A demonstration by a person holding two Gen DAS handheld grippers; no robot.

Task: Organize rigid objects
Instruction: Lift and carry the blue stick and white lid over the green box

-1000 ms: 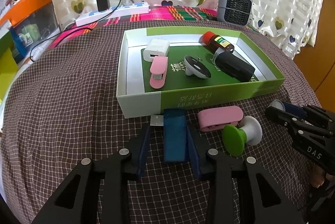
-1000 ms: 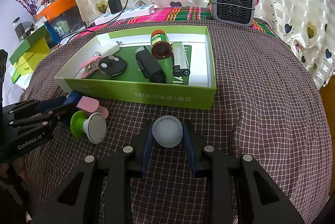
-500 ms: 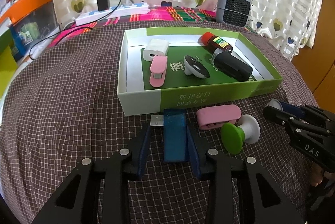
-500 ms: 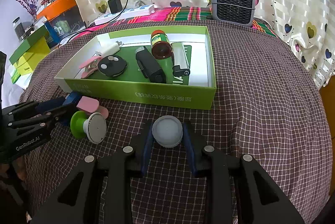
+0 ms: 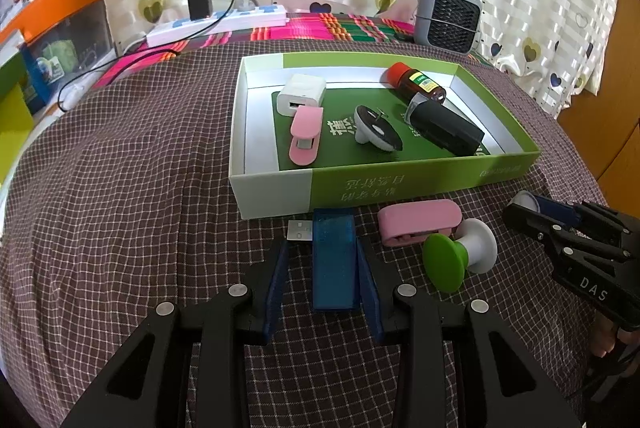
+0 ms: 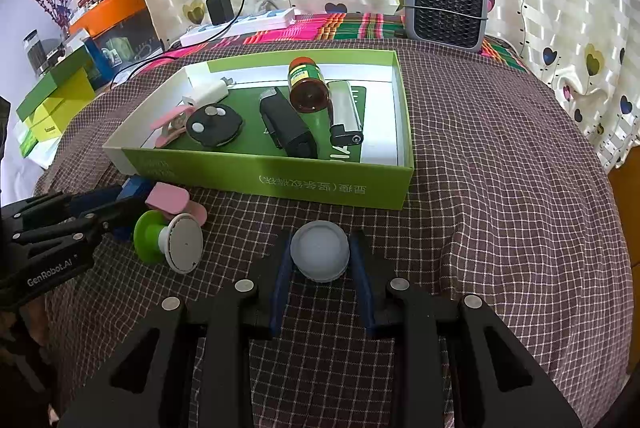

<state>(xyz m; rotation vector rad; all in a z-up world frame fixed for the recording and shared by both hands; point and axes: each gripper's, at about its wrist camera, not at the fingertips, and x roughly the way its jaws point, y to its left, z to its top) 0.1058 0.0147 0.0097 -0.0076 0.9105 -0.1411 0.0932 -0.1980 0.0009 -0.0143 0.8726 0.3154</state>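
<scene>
Nothing has moved: left fingers (image 5: 280,270) apparently grasp blue stick (image 5: 334,260), right fingers (image 6: 357,270) grasp grey cap (image 6: 320,251); box (image 5: 400,183) ahead.

The green box's (image 5: 420,183) near wall hides the black case's (image 5: 444,127) lower edge, apparently.

Left gripper (image 5: 322,268) and right gripper (image 6: 320,264) were black angular frames, blue pads lined the jaws, silver screws sat behind them, white "GenRobot.AI" and "DAS" lettering marked their sides.
</scene>
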